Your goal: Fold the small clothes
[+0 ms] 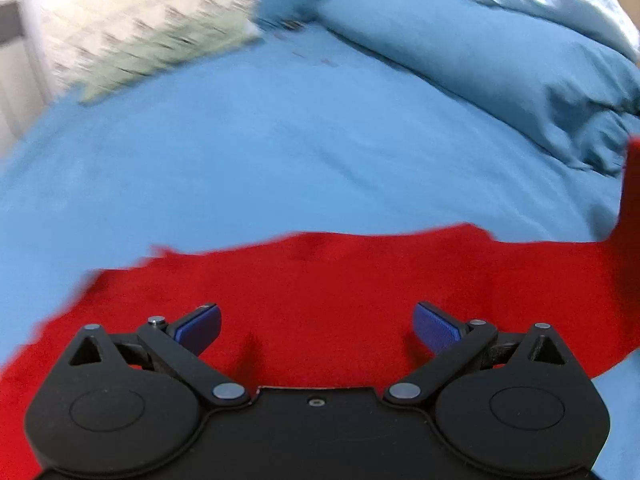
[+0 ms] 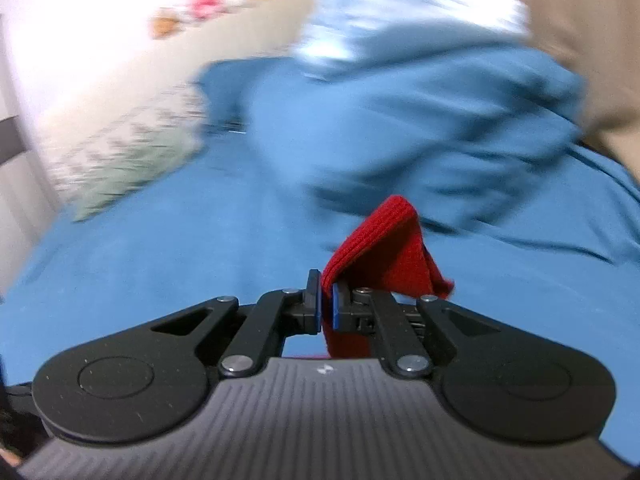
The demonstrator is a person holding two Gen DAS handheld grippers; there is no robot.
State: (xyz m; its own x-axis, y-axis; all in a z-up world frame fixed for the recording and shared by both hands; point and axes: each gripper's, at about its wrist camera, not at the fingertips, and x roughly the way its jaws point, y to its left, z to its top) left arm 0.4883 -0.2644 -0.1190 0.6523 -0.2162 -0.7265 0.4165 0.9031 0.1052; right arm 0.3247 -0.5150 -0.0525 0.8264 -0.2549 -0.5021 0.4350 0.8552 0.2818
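Note:
A red knit garment [image 1: 340, 288] lies spread on the blue bedsheet [image 1: 240, 160], with one part rising at the right edge of the left wrist view. My left gripper [image 1: 316, 326] is open just above the red cloth, its blue pads [image 1: 200, 326] wide apart and holding nothing. My right gripper [image 2: 326, 306] is shut on a ribbed edge of the red garment [image 2: 380, 248], which bunches up above and beside the jaws and hangs lifted over the sheet [image 2: 160, 260].
A rumpled blue duvet [image 1: 480, 60] and a pale blue pillow [image 2: 400, 12] lie at the far right of the bed. A patterned cream and green blanket [image 1: 140, 40] lies at the far left. A beige headboard [image 2: 580, 40] stands behind.

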